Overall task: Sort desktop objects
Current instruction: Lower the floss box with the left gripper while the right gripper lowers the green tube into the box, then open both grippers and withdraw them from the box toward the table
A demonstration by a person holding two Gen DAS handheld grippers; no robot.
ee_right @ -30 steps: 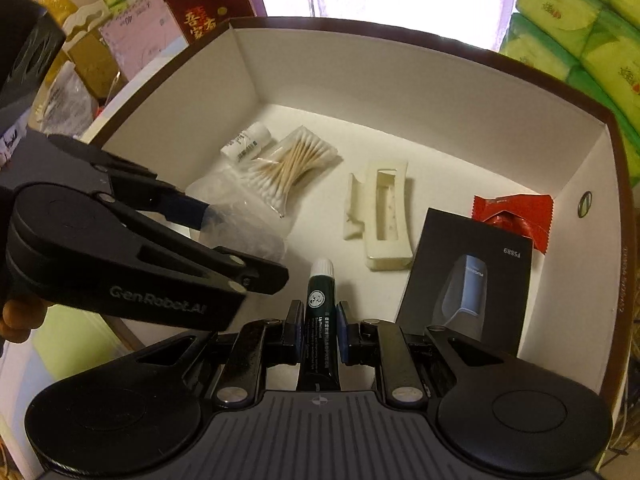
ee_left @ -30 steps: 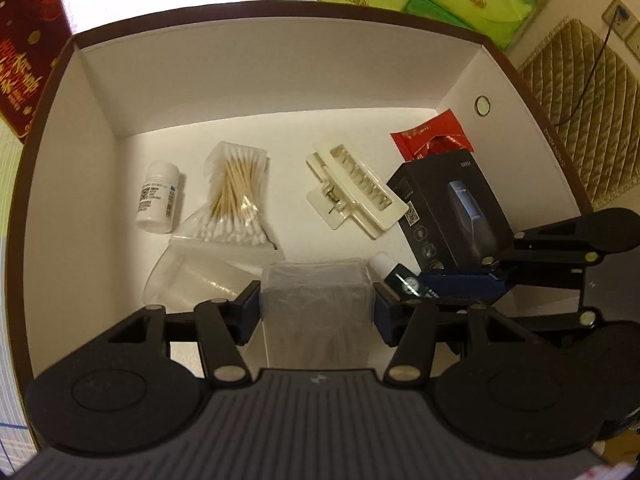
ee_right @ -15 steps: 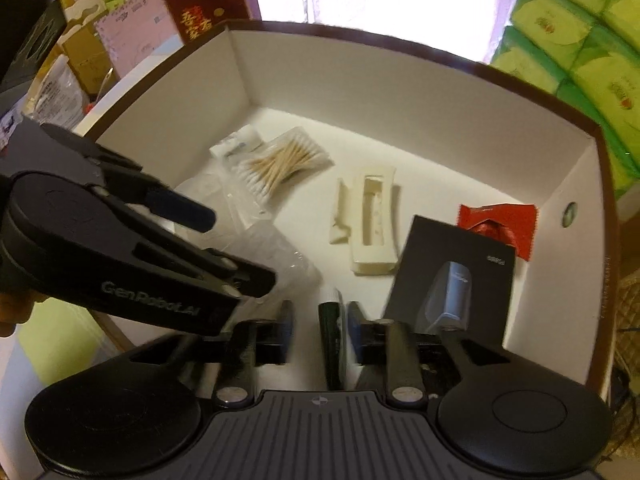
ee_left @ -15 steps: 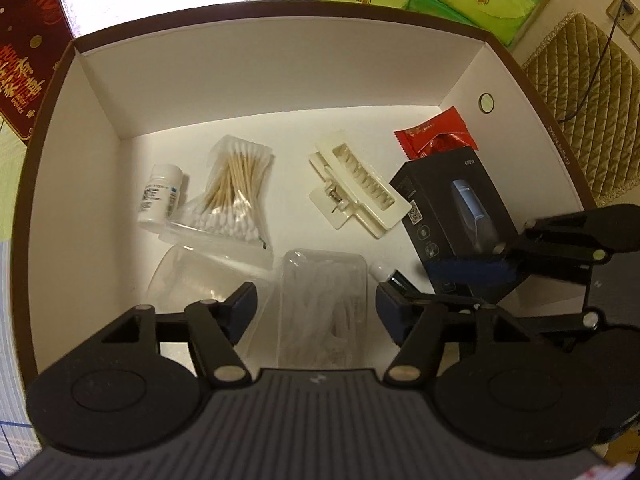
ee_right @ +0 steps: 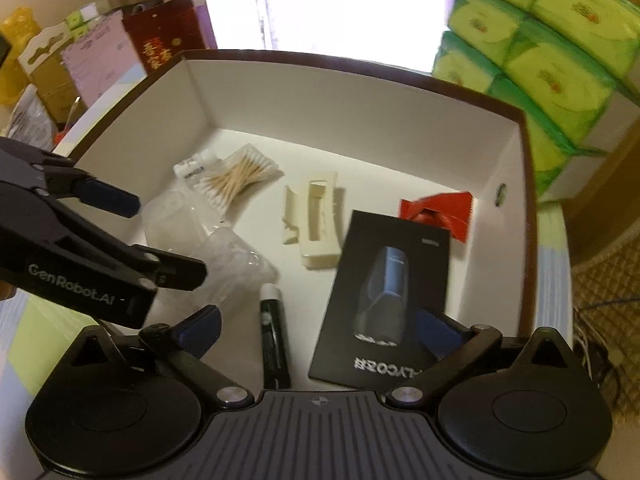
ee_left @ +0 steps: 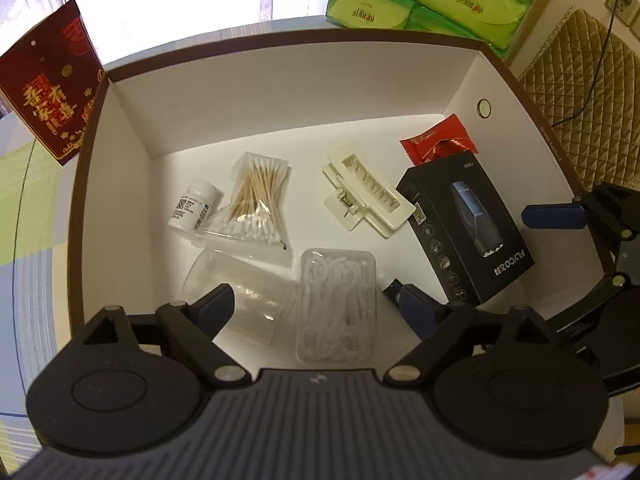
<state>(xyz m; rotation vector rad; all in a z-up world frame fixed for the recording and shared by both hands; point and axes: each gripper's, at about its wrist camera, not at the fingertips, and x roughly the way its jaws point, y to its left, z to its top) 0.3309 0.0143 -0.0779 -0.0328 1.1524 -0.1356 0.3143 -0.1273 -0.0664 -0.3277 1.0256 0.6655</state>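
Left wrist view: left gripper (ee_left: 314, 300) jaws have just been opening and stand wide; clear plastic case of white floss picks (ee_left: 338, 304) lies between them on the floor of the white-lined, brown-rimmed cardboard box (ee_left: 280, 80), untouched by either pad.
Right wrist view: right gripper (ee_right: 320, 322) jaws have just been opening, now at their widest; dark green tube with white cap (ee_right: 273, 334) lies released between them, nothing gripped.
Tube axis: runs straight away from the right gripper, cap at the far end, just beside the black carton.
Case axis: long side points away from the left gripper; case touches a clear plastic cup (ee_left: 236, 298) lying on its side.
Nearer hand: right for tube, left for case.
Judgement: both drops look complete; next move is probably a lift clear of the box walls.
Writing, carton: black shaver carton (ee_left: 466, 228) reads "FLYCO", seen upside down.
Writing, gripper: "GenRobot.AI" on the left gripper's side in the right wrist view.
Writing, other: small white pill bottle (ee_left: 192, 210) label too small to read.
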